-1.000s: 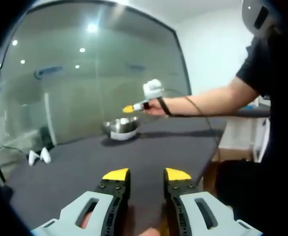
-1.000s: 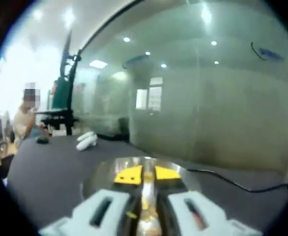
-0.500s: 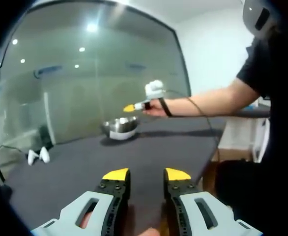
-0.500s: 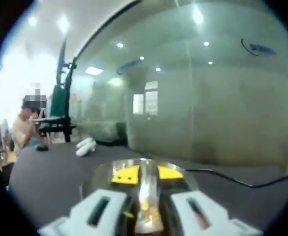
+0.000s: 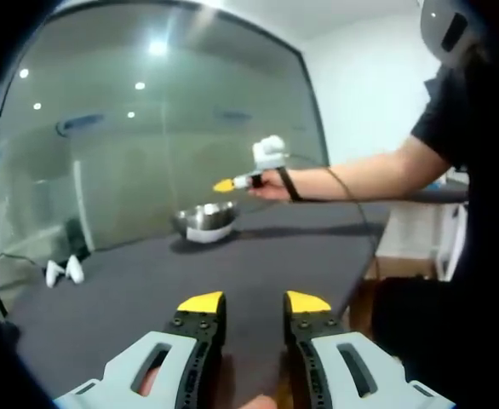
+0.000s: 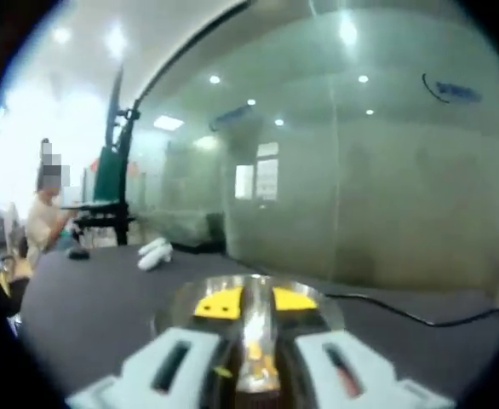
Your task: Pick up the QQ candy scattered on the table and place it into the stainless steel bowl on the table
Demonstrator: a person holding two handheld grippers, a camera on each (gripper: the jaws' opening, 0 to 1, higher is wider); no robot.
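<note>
i have my right gripper (image 6: 255, 302) held over the shiny round stainless steel bowl (image 5: 205, 221), which sits on the dark grey surface (image 5: 232, 264) toward its far side, in front of a big glass wall (image 5: 147, 136). in the right gripper view the yellow-tipped jaws stand narrow, with a thin gap between them and nothing that i can see pinched there; through the gap i make out small orange and yellow qq candy pieces (image 6: 255, 351) lying in the bowl below. in the left gripper view the right gripper hangs just above the bowl rim, clear of it.

my left gripper (image 5: 254, 303) hangs low over the near part of the surface, jaws apart at a middling width and empty, well away from the bowl. i cannot pick out any loose candy on the surface in front of it; the pieces may be too small or out of frame.

my worry from here: if the right gripper drops or swings sideways on the way out, a jaw could catch the rim and tip or slide the light bowl, spilling what is inside. a black cable (image 6: 403, 317) trails on the surface near the bowl and could snag. two white handheld controllers (image 6: 154, 253) lie off to one side, well apart from the bowl.
</note>
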